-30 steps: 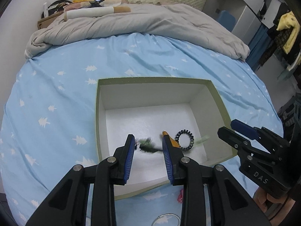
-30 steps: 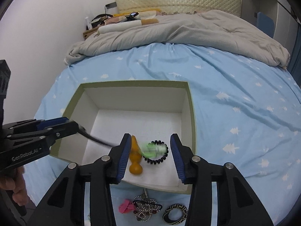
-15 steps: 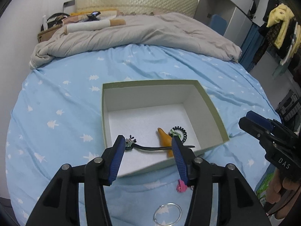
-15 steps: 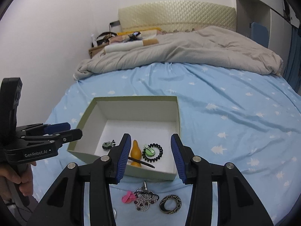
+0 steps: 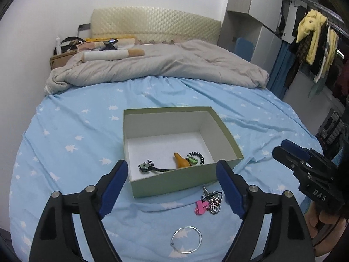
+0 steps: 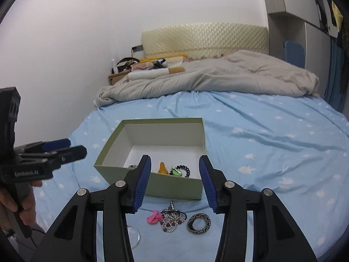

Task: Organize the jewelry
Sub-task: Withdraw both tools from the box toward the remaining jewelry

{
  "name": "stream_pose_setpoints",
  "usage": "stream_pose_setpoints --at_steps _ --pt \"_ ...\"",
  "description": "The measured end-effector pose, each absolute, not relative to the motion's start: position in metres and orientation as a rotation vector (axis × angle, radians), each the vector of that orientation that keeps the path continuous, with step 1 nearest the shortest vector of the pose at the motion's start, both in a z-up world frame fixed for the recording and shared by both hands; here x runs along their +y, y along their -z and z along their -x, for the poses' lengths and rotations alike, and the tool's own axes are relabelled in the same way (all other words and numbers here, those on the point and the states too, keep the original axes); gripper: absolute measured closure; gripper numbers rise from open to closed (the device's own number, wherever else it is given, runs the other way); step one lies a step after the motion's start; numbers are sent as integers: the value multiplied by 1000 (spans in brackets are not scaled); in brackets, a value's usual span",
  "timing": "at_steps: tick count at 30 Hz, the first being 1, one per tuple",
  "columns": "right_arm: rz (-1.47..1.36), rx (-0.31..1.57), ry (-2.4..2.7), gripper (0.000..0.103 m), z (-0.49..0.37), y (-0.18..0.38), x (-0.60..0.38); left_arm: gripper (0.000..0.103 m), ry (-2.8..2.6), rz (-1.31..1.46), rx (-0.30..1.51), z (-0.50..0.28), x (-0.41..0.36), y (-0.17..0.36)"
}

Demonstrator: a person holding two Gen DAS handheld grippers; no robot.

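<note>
Inside the green box (image 5: pixel 174 180), which sits open on the bed (image 5: pixel 76 135), four pieces of jewelry lie near the front wall. The black hair stick (image 5: pixel 152 167) lies flat, with its long axis running roughly along the front wall; its decorated flower end points to the left side of the box and its thin end points right, toward the orange pear-shaped piece (image 5: pixel 180 161). That orange piece has its narrow tip pointing to the back of the box and its round end to the front. Just beside it, on the right, a small green piece (image 5: pixel 192 160) touches a black coil hair tie (image 5: pixel 197 156).

In front of the box, on the blue sheet, a pink clip (image 6: pixel 154 215) lies touching a silver bead chain (image 6: pixel 172 218). A black and gold patterned ring (image 6: pixel 199 223) is just right of the chain, and a thin silver hoop (image 5: pixel 186 239) lies nearer to the camera.

The left tool (image 5: pixel 172 190) hangs above the front of the box, its jaws opening wide with nothing between them. The right tool (image 6: pixel 174 180) also has its jaws apart and slowly opening, and it holds nothing. A hand (image 6: pixel 17 205) grips the handle of the left tool.

A grey blanket (image 5: pixel 163 65) is bunched at the head of the bed.
</note>
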State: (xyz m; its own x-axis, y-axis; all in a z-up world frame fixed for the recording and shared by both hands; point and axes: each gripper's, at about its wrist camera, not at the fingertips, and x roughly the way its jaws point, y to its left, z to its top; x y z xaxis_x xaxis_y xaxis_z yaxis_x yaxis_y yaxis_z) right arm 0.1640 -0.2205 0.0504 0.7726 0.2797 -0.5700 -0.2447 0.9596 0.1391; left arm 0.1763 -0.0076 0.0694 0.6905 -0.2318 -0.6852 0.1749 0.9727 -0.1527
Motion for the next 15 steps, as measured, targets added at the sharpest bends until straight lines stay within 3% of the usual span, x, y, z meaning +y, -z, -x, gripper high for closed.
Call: stream_pose_setpoints --at_steps 6,15 --pt "-91 589 -290 58 -133 -46 -232 8 179 73 728 -142 -7 -65" --pt "-80 549 -273 57 -90 -37 -243 7 169 102 705 -100 -14 -49"
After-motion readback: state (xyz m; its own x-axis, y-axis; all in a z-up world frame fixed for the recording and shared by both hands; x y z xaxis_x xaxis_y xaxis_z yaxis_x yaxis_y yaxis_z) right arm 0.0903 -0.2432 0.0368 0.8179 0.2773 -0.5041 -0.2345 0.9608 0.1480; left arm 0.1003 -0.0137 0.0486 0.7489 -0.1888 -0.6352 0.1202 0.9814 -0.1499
